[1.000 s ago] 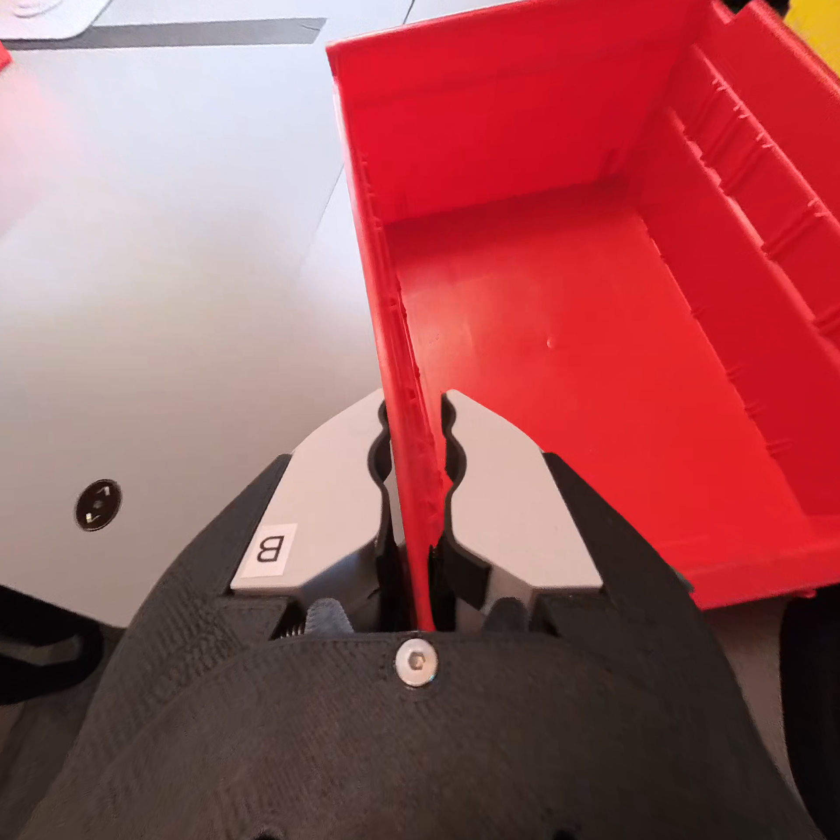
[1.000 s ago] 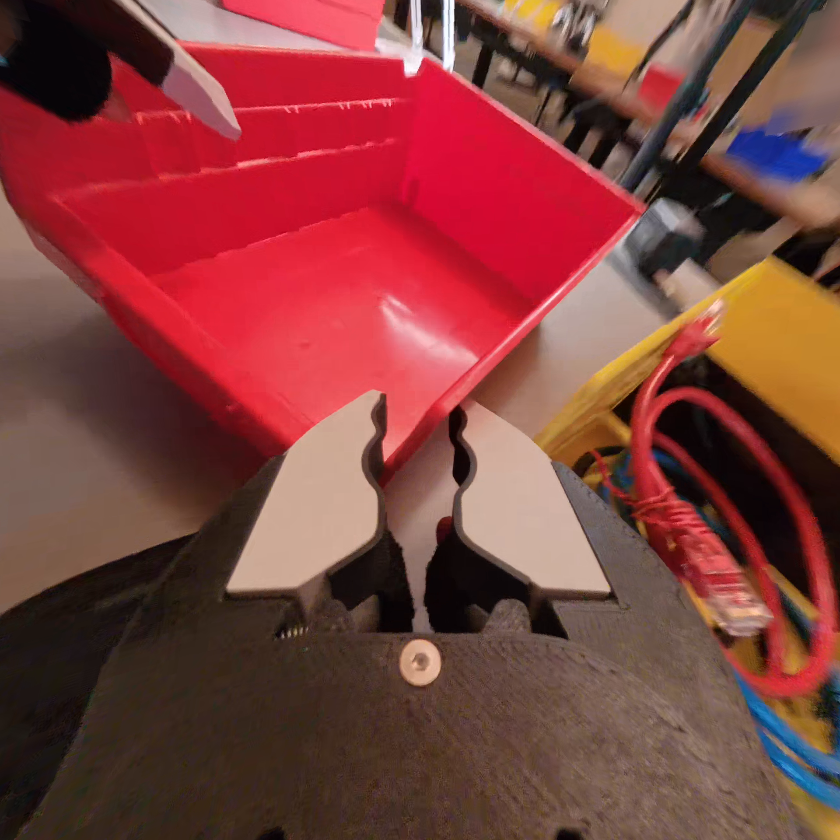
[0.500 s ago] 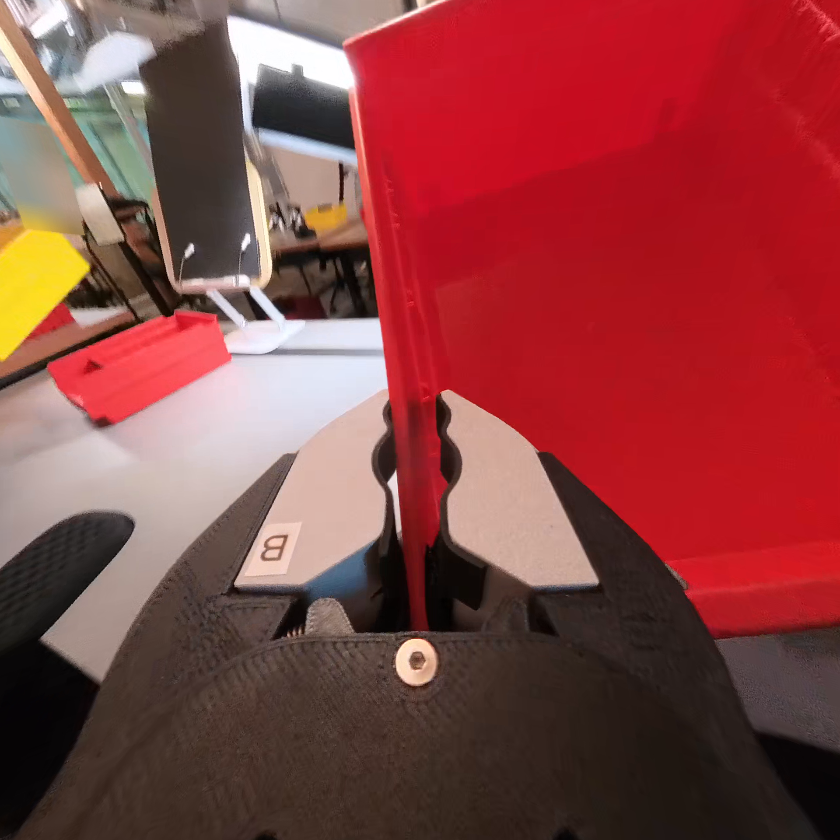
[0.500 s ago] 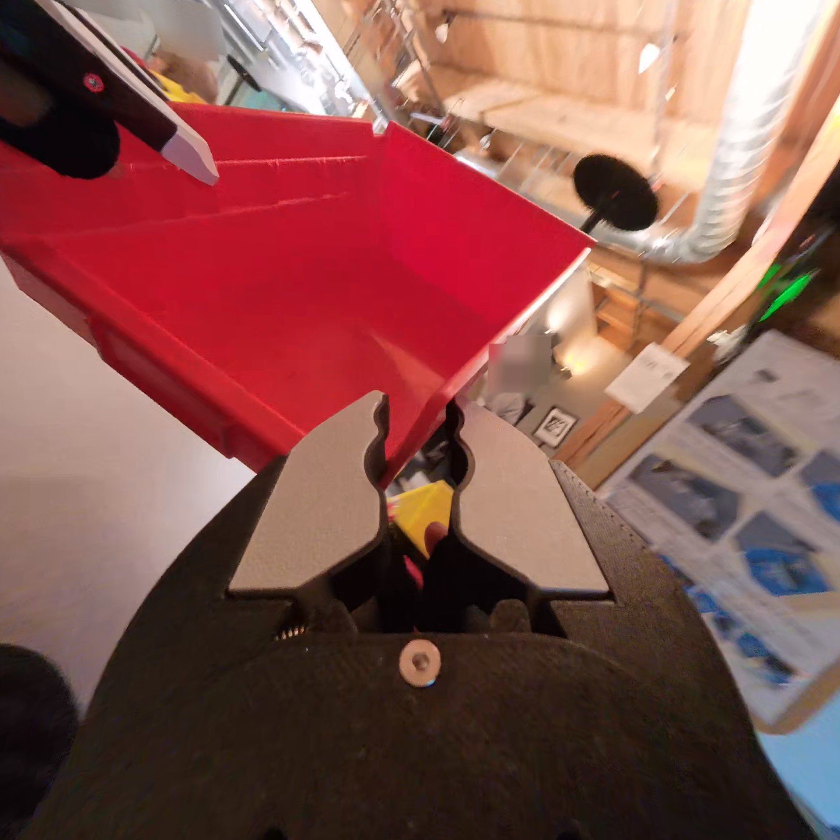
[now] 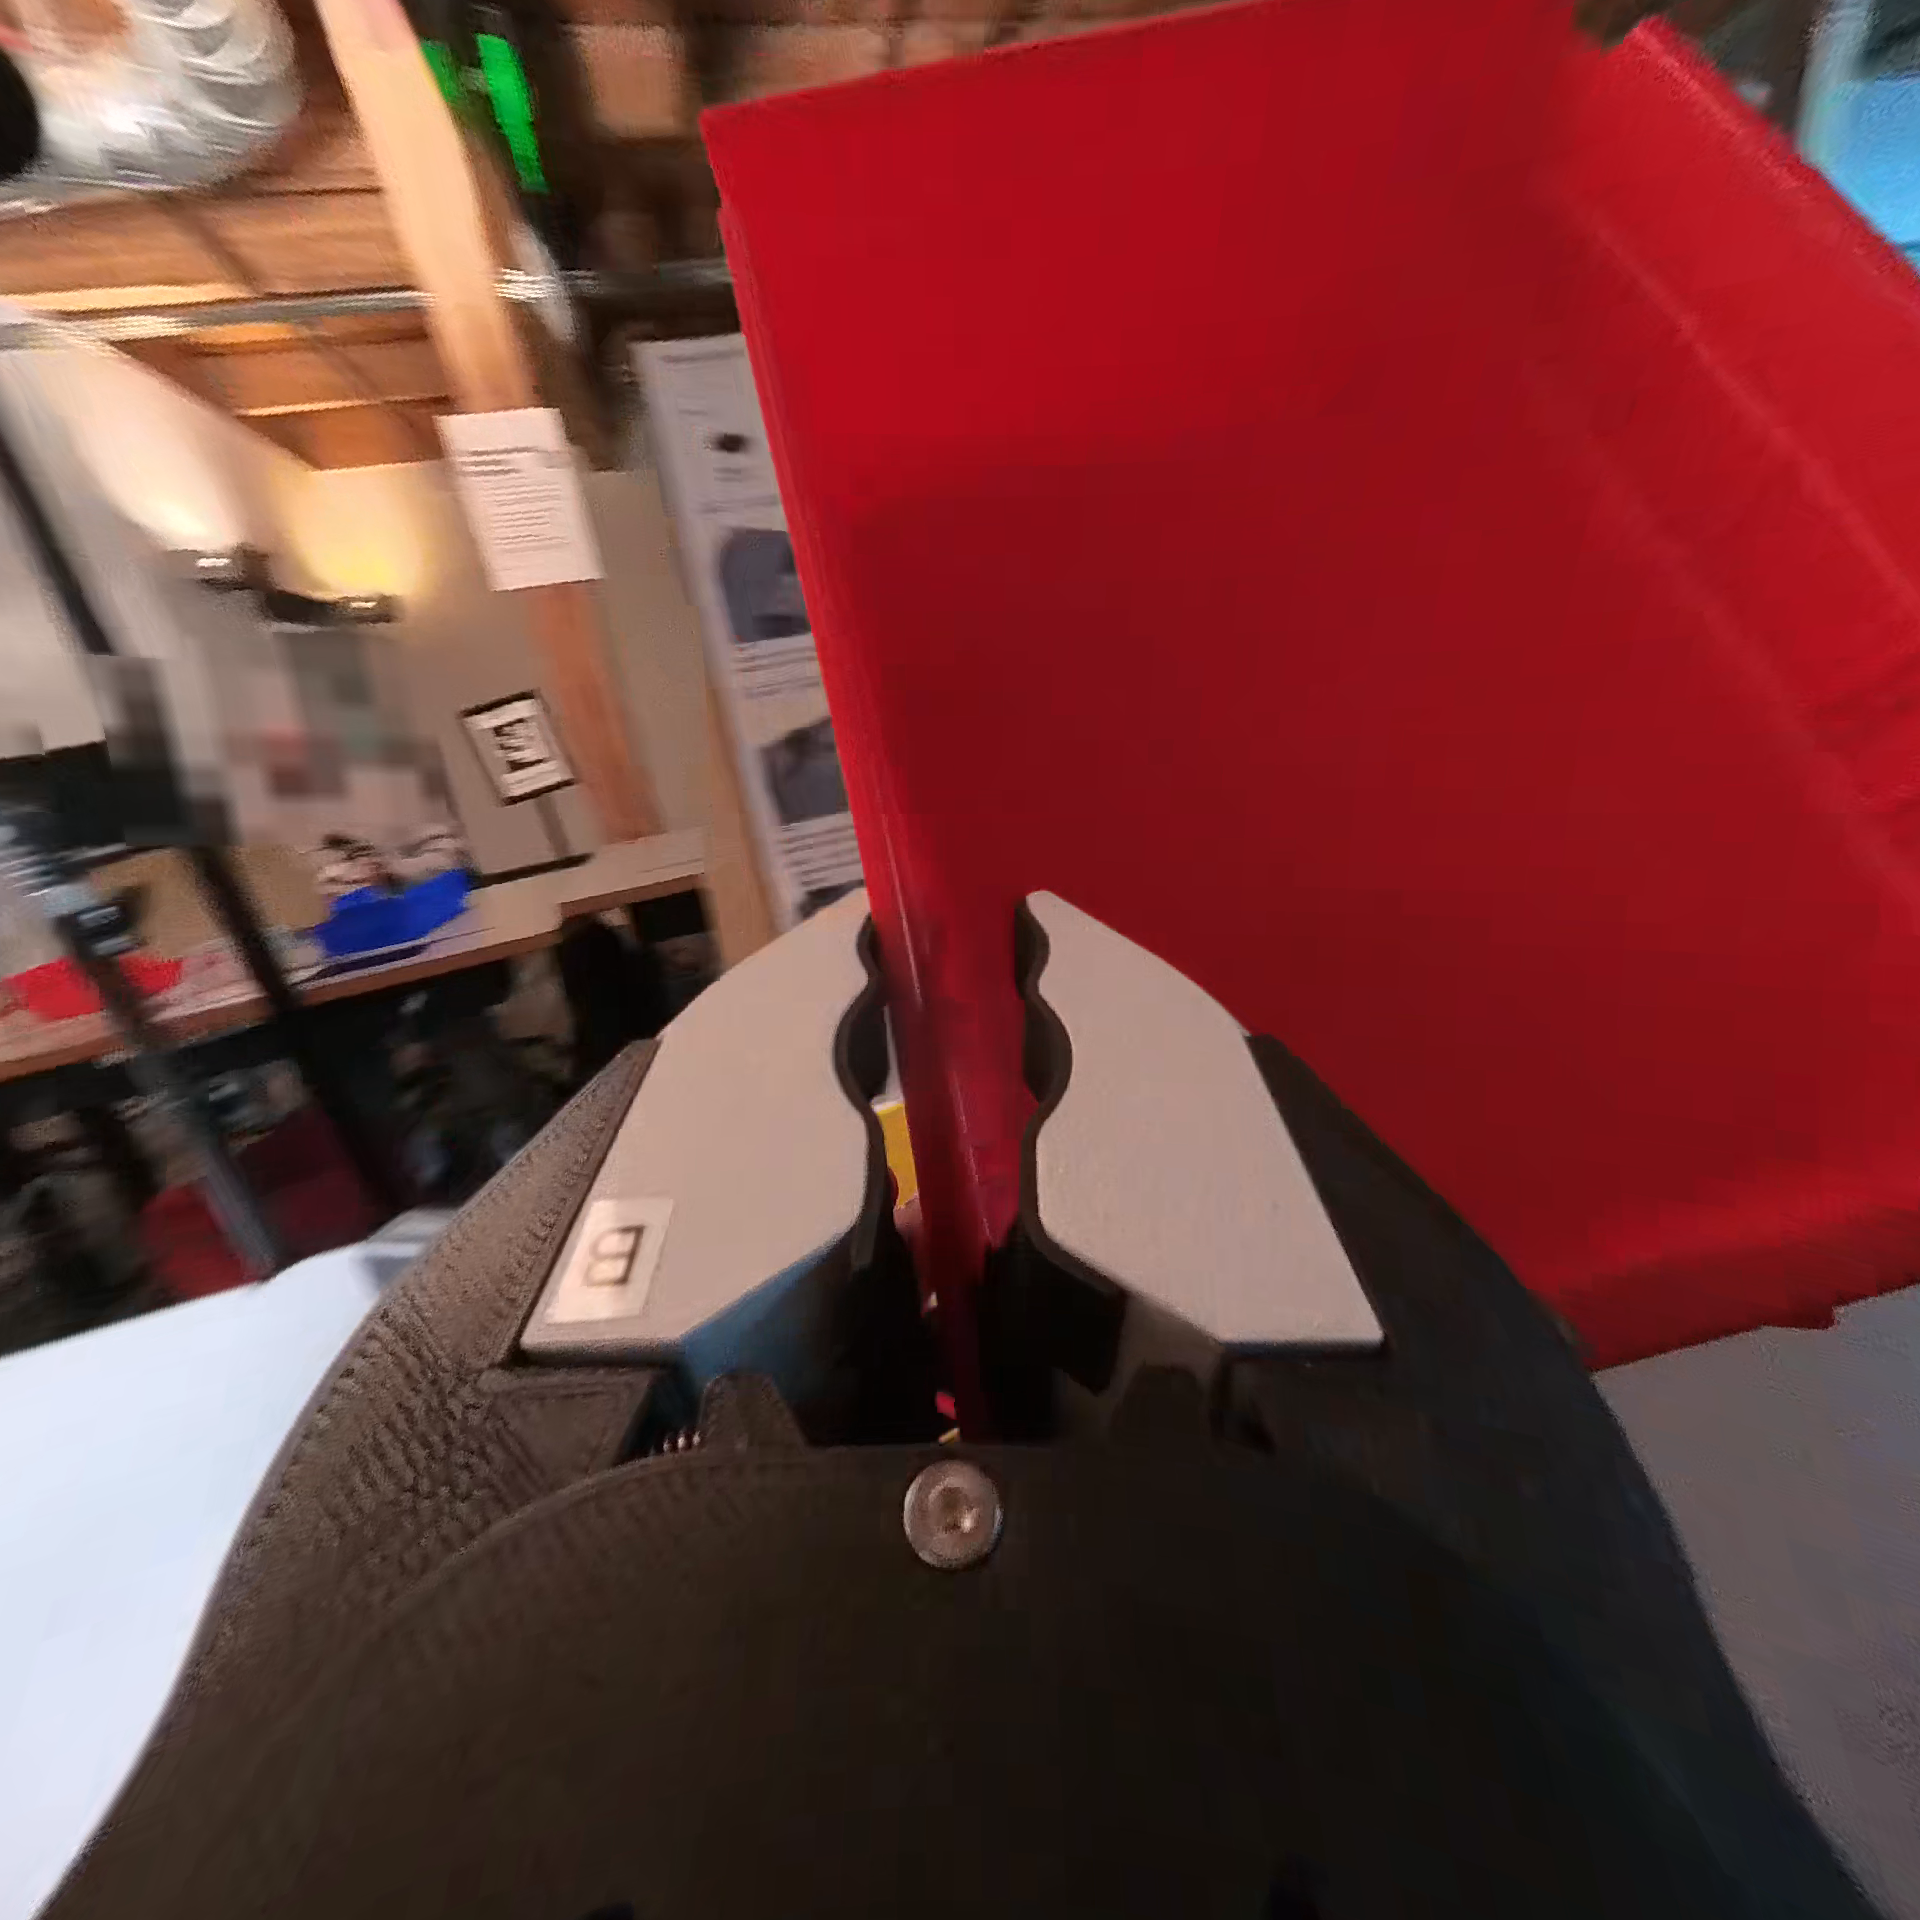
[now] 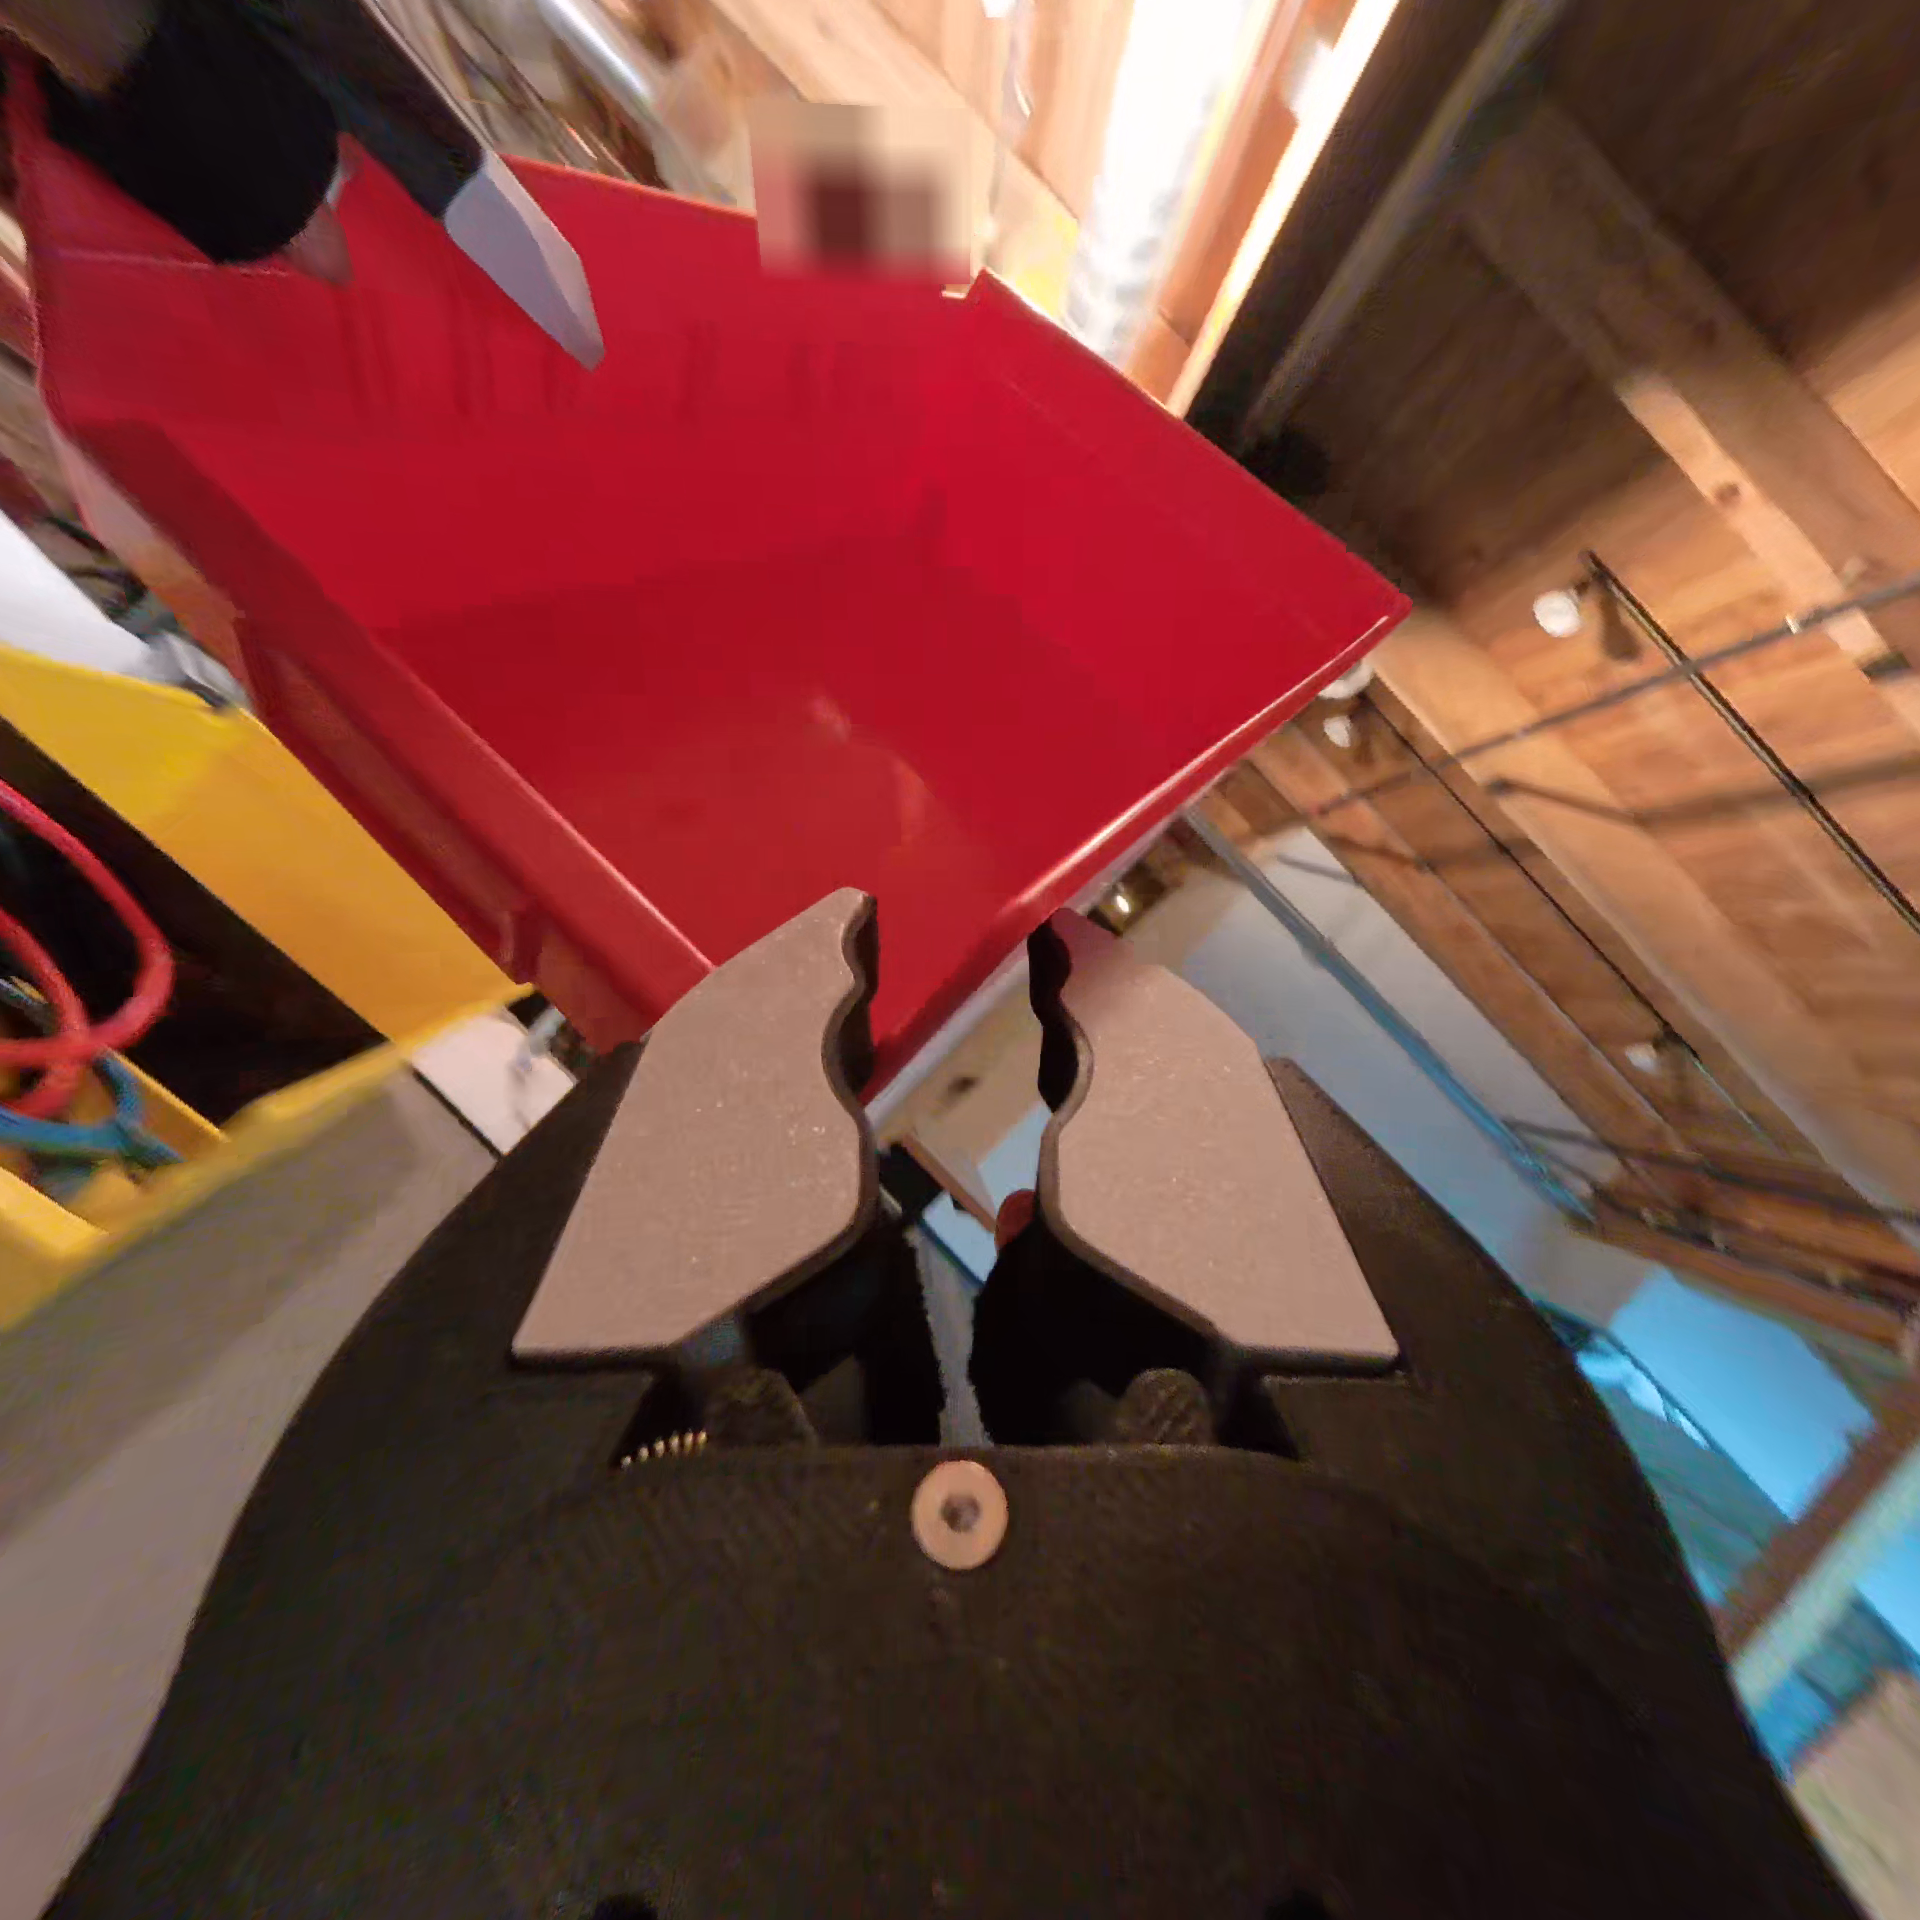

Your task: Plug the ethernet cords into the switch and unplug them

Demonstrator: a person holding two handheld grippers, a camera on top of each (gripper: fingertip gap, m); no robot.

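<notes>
An empty red plastic bin (image 5: 1351,727) is held up in the air and tilted, with both grippers on it. My left gripper (image 5: 945,925) is shut on the bin's side wall, which runs upright between its jaws. My right gripper (image 6: 951,925) is shut on the opposite wall of the bin (image 6: 779,644). The left gripper's fingers (image 6: 520,260) show at the far rim in the right wrist view. Red ethernet cord (image 6: 135,987) and blue ethernet cord (image 6: 104,1122) lie in a yellow bin (image 6: 260,831) at the left. No switch is in view.
The light table top shows at the lower left in the left wrist view (image 5: 104,1507) and in the right wrist view (image 6: 156,1351). Behind are blurred wooden beams (image 6: 1662,364), posters and a far bench with a blue bin (image 5: 395,920). One gripper's finger ends stand about 20 cm off the other's.
Both grippers have lifted the red bin off the table and tipped it upward. The views have swung from the table top to the walls and ceiling. The grips have not changed.
</notes>
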